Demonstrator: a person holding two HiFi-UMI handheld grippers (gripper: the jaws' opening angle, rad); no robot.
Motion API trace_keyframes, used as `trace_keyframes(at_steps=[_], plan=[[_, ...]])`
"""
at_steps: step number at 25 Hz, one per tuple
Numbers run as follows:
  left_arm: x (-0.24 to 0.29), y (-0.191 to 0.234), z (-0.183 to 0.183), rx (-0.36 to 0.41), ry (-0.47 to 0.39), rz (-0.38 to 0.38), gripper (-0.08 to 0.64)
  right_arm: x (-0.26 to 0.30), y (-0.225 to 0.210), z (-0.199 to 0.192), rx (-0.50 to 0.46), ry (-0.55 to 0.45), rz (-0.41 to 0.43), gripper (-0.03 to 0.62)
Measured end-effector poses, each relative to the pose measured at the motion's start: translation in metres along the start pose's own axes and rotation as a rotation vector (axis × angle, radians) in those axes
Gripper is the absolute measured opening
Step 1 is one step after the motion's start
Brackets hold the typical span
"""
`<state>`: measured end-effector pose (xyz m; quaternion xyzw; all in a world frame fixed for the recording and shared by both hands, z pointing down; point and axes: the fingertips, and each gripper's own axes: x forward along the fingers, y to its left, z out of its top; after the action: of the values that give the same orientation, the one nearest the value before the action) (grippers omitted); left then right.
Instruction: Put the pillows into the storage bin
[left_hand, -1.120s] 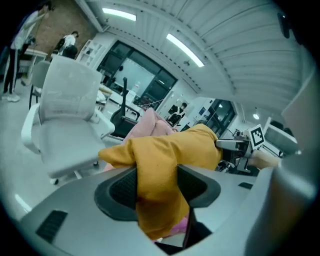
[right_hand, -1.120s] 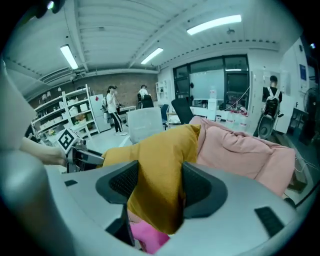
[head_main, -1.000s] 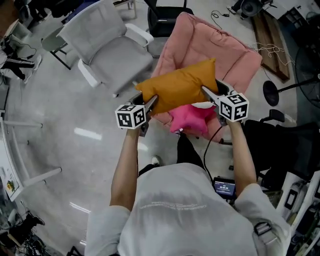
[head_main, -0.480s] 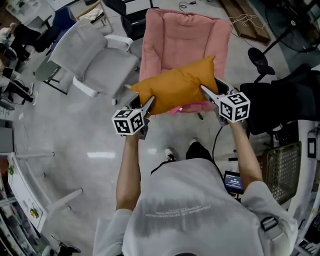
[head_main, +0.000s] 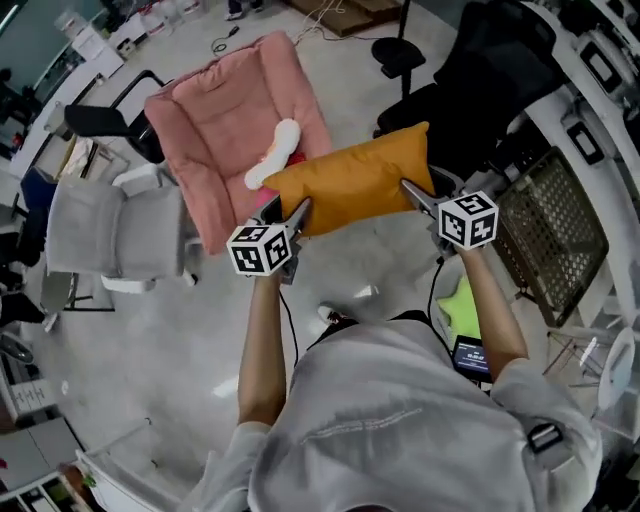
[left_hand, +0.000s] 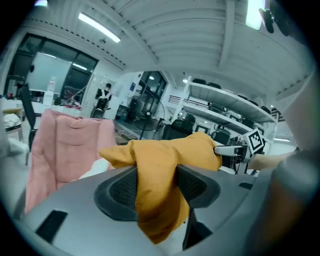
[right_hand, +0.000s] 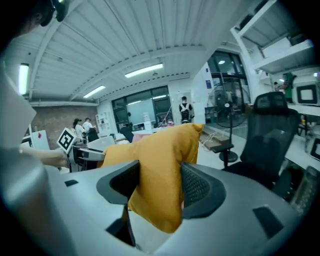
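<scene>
An orange pillow (head_main: 350, 180) hangs in the air between my two grippers. My left gripper (head_main: 298, 212) is shut on its left corner, and in the left gripper view the fabric (left_hand: 159, 165) bunches between the pads. My right gripper (head_main: 412, 190) is shut on the pillow's right end (right_hand: 160, 155), and its jaws have just closed a little further on the fabric. A dark mesh bin (head_main: 555, 235) stands to the right, below the pillow's level. The pink padded chair (head_main: 235, 130) lies to the left with a white item (head_main: 272, 155) on its seat.
A black office chair (head_main: 470, 70) stands just behind the pillow at the right. A grey armchair (head_main: 110, 235) is at the far left. A green object (head_main: 460, 305) lies on the floor by my right arm. White shelving (head_main: 600, 60) runs along the right edge.
Both grippers have swung the orange pillow to the right, away from over the pink chair toward the black chair and mesh bin. The pink pillow has dropped out of view.
</scene>
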<state>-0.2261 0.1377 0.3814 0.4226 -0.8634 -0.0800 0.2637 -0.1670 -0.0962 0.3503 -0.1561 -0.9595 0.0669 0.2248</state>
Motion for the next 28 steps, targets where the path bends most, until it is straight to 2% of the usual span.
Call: trace_keyframes(at_steps=[3,6,10,13,16,19,23,28], plan=[[0.063,-0.075,-0.011,0.059,0.093,-0.143,0.250,-0.078,-0.061,-0.034,0.106,-0.018,-0.146,0.270],[0.115,-0.155,-0.044,0.088,0.198,-0.262,0.250,-0.157,-0.115,-0.083,0.222,-0.007,-0.263,0.275],[0.165,-0.246,-0.101,0.094,0.324,-0.350,0.252,-0.241,-0.172,-0.149,0.331,0.036,-0.379,0.281],[0.183,-0.301,-0.162,0.056,0.424,-0.387,0.253,-0.295,-0.196,-0.207,0.382,0.109,-0.440,0.282],[0.184,-0.336,-0.229,-0.006,0.527,-0.401,0.256,-0.332,-0.207,-0.264,0.414,0.203,-0.469,0.282],[0.187,-0.353,-0.291,-0.087,0.599,-0.380,0.258,-0.346,-0.222,-0.313,0.403,0.294,-0.456,0.282],[0.197,-0.357,-0.368,-0.221,0.632,-0.327,0.261,-0.343,-0.245,-0.377,0.384,0.384,-0.430,0.295],[0.201,-0.351,-0.464,-0.304,0.679,-0.265,0.261,-0.328,-0.255,-0.467,0.363,0.476,-0.386,0.301]])
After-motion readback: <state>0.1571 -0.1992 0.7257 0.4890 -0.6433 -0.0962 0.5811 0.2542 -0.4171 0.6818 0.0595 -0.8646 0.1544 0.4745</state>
